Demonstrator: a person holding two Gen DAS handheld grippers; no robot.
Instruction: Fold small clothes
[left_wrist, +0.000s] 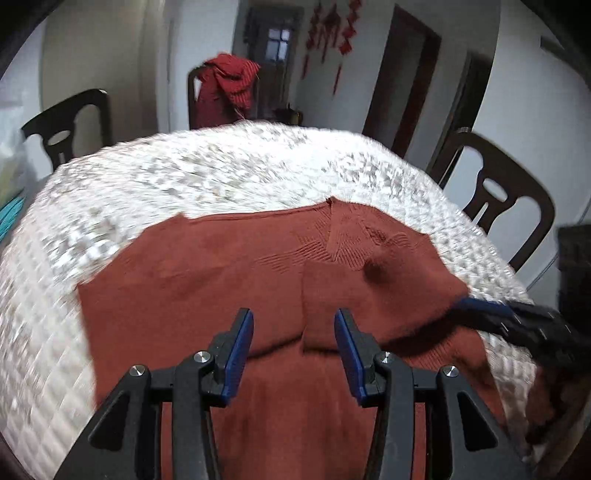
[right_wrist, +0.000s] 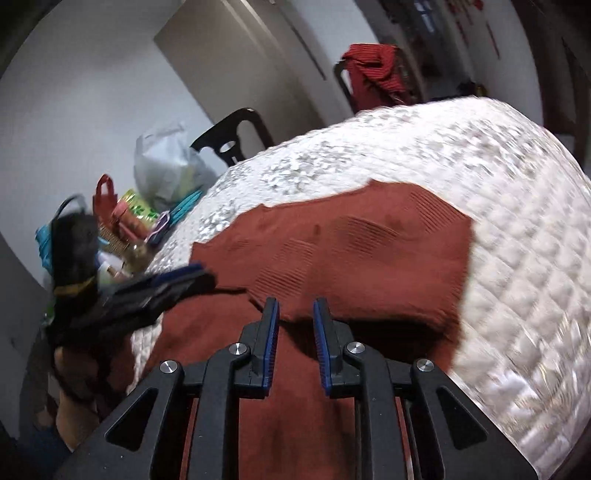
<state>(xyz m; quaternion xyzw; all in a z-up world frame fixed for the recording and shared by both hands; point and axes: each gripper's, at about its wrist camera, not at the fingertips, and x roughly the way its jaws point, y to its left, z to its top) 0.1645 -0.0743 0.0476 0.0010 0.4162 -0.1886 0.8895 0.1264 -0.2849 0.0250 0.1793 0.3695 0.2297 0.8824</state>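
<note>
A rust-red knit sweater lies partly folded on the table's white quilted cover; it also shows in the right wrist view. My left gripper is open and empty, just above the sweater's near part. It shows blurred at the left of the right wrist view. My right gripper is open with a narrow gap, above a folded edge of the sweater. It shows at the right of the left wrist view, low at the sweater's right edge.
Dark chairs stand around the table; one at the far side carries a red garment. Bags and clutter sit at the table's left end. The white cover extends to the right of the sweater.
</note>
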